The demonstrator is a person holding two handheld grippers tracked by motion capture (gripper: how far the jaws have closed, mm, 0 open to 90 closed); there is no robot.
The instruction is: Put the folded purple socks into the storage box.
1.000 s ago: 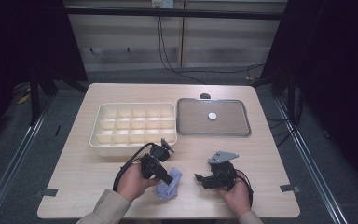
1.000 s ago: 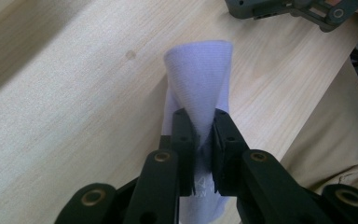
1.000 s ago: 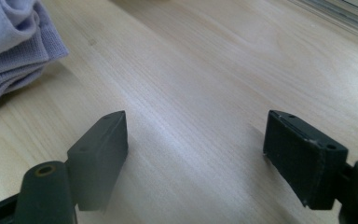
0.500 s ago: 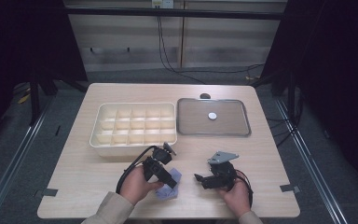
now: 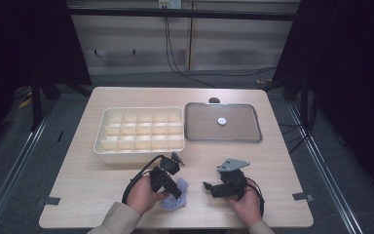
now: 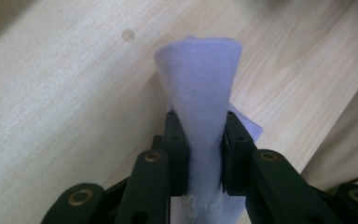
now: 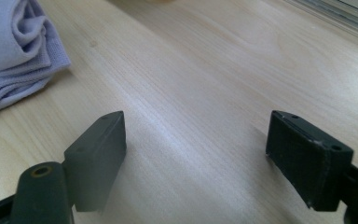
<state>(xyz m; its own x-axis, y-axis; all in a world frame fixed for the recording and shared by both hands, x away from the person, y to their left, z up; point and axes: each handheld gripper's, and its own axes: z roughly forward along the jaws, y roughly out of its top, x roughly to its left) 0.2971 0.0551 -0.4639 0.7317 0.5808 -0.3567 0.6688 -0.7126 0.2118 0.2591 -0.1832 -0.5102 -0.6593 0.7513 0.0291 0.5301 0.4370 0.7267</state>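
Cloth: pale lilac, on the table near its front edge, below the divided box. Left gripper has just been closing; its jaws pinch a raised fold of the cloth. Judged light, soft, limp, not fragile; it will sag, so best taken at a bunched fold. Right gripper rests just beside it, jaws spread, nothing between. Tray well apart.

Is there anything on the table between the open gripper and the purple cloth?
Nothing visible. Bare table lies between the open right gripper and the purple cloth. The left gripper is already pinching a fold of that cloth, its jaws having just been closing.
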